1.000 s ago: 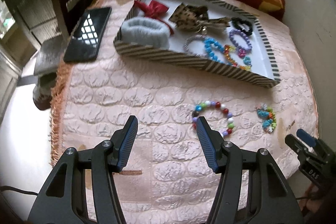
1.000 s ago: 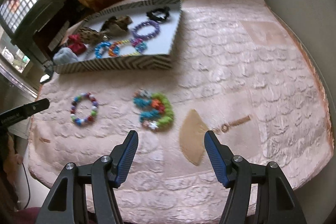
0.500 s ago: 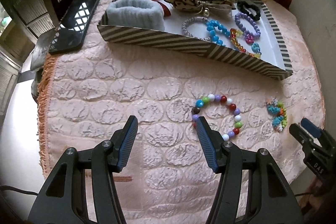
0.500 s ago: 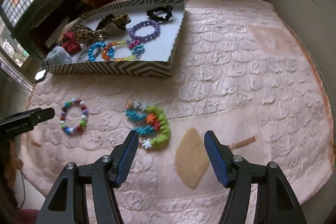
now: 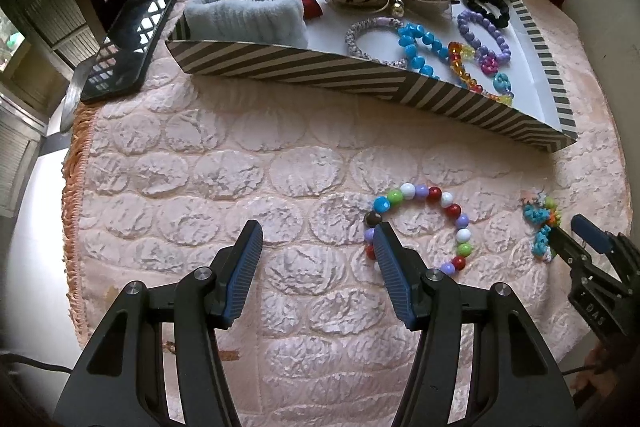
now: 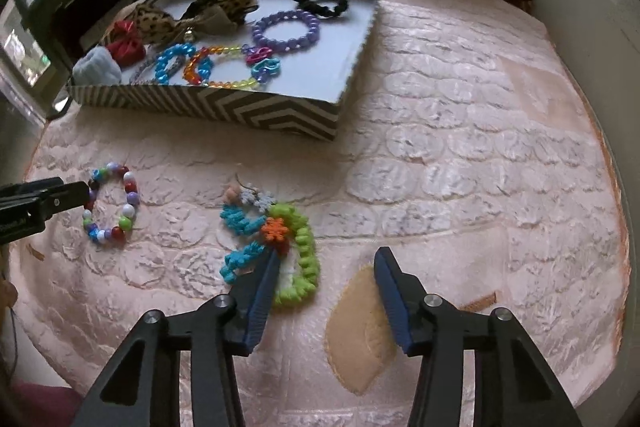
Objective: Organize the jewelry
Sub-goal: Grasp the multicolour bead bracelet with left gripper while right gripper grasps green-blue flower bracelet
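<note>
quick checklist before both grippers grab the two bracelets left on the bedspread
1. Left gripper open: ok.
2. Round-bead bracelet between the left jaws: not ok; only its near edge meets the right finger, and the loop lies outside the gap.
3. Right gripper open: ok.
4. Blue and green bracelet between the right jaws: not ok; the left finger lies over it, and most of it sits outside the gap.
5. Free space in the striped tray: ok, bare floor at its right end.
6. Grippers apart from each other: ok.

Open left hand-held gripper (image 5: 318, 247); one fingertip beside beaded bracelet (image 5: 424, 227).
</note>
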`<state>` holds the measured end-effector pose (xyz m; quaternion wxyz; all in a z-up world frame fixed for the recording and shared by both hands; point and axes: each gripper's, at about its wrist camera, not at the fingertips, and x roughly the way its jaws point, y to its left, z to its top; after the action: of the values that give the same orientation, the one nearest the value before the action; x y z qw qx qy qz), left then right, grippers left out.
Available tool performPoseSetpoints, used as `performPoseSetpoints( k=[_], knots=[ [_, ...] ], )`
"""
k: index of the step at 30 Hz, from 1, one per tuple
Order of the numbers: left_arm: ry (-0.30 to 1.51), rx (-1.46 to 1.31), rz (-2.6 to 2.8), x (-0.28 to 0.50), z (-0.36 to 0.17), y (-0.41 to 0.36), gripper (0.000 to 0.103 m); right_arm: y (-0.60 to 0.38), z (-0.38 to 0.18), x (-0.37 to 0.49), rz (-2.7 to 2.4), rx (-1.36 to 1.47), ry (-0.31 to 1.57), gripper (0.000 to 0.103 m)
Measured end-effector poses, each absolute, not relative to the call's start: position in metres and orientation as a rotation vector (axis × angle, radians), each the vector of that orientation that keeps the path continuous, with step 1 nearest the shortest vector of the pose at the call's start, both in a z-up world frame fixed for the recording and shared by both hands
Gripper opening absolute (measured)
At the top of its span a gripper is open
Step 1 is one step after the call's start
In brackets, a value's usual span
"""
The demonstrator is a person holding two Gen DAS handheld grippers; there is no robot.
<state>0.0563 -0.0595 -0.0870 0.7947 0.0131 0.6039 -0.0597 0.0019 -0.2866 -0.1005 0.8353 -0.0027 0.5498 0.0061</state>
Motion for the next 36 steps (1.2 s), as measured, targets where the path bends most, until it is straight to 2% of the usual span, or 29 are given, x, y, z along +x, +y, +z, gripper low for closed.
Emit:
performPoseSetpoints(
  k=[5,14,16,18,21,24,29,36],
  knots=[
    [1.312,0.047,-0.135,0.056,-0.092,-0.065,0.058,-0.286,-0.1,0.008,0.032,-0.002,1.154,0.028],
    [1.302,0.064,-0.136,0.065,-0.095,-0.077,0.057,-0.286,-0.102,0.007,0.053,0.002,1.124,0.015],
    [1.287,0.078,-0.14,0.066,-0.096,-0.08,0.051,-0.289,-0.102,0.007,0.056,0.008,1.121,0.012],
    [1.266,0.095,-0.138,0.063,-0.094,-0.08,0.036,-0.291,-0.101,0.006,0.058,0.014,1.117,0.01],
    [1.258,0.091,-0.145,0.064,-0.093,-0.082,0.023,-0.294,-0.098,0.003,0.056,0.026,1.105,0.01],
    [1.254,0.093,-0.152,0.063,-0.093,-0.08,0.016,-0.296,-0.093,0.001,0.054,0.037,1.094,0.01],
    [1.248,0.101,-0.156,0.061,-0.093,-0.08,0.008,-0.297,-0.079,-0.002,0.061,0.053,1.066,0.005],
    [1.244,0.067,-0.185,0.058,-0.081,-0.076,0.008,-0.299,-0.053,-0.006,0.078,0.088,1.011,0.004]
  ],
)
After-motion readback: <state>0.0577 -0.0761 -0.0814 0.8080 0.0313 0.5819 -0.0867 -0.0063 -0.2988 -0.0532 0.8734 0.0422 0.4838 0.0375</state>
